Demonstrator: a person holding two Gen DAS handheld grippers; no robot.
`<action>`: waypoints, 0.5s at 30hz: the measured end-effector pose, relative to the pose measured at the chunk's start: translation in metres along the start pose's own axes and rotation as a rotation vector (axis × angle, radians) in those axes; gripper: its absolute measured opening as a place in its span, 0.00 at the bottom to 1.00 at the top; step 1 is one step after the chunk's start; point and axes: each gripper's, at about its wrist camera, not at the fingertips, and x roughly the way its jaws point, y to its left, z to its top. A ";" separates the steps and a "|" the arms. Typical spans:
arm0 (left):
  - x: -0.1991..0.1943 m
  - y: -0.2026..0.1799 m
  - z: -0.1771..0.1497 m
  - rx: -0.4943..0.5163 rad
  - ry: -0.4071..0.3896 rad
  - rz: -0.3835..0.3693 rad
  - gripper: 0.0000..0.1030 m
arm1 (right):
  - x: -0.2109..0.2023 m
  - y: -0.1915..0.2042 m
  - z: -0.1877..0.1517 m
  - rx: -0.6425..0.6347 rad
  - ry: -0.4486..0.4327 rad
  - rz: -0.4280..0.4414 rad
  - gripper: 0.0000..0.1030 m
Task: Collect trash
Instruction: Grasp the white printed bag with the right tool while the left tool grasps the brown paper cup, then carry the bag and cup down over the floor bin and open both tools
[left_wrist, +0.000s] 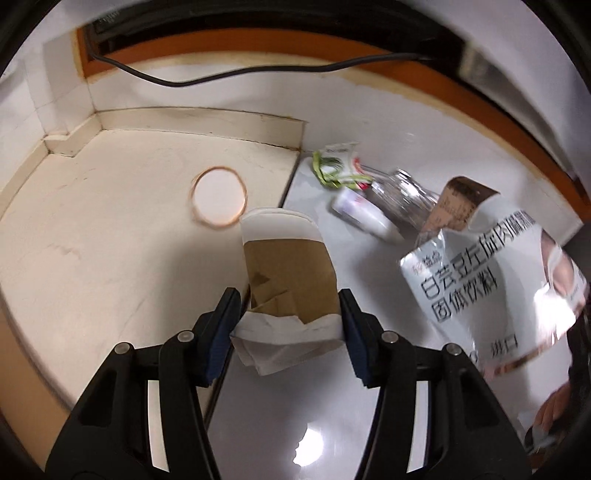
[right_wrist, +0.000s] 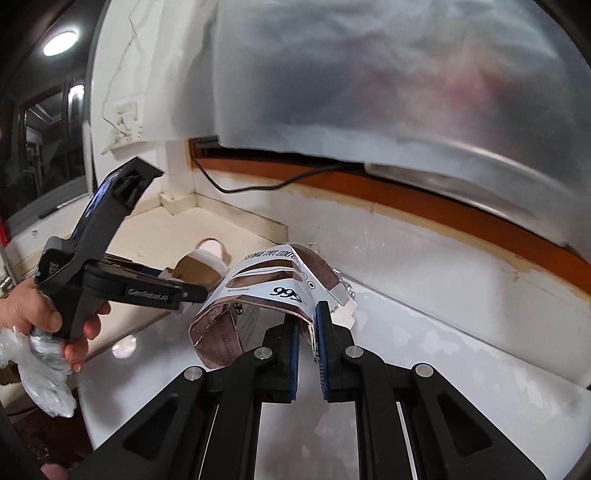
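Two pieces of trash are already lifted off the worktop (left_wrist: 303, 406), one in each gripper. The left gripper (left_wrist: 288, 314) is pinching a crushed paper cup (left_wrist: 291, 269) by its torn bottom end, rim pointing away, above the seam between the cream surface and the glossy white one. The right gripper (right_wrist: 308, 328) is pressed together on a thin edge of a silver drink pouch (right_wrist: 266, 295), which hangs out to its left, close to the left gripper's side.

Risks as I judge them: the pouch is held by only a narrow strip of slick foil, so a quick swing could let it slide out. The cup's crumpled paper may tear or fold further and drop. The two loads ride close together and could knock against each other.

Several pieces remain by the wall: a clear bottle (left_wrist: 402, 195), a white tube (left_wrist: 364, 214) and a green-printed wrapper (left_wrist: 338, 166), easily scattered by a careless pass.
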 end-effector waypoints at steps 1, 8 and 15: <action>-0.015 -0.001 -0.012 0.012 -0.011 -0.005 0.49 | -0.013 0.003 -0.004 -0.002 -0.005 0.005 0.08; -0.092 -0.011 -0.091 0.039 -0.032 -0.048 0.49 | -0.092 0.033 -0.038 0.009 -0.016 0.060 0.08; -0.175 -0.020 -0.185 0.019 -0.068 -0.089 0.49 | -0.171 0.077 -0.077 -0.011 -0.058 0.087 0.08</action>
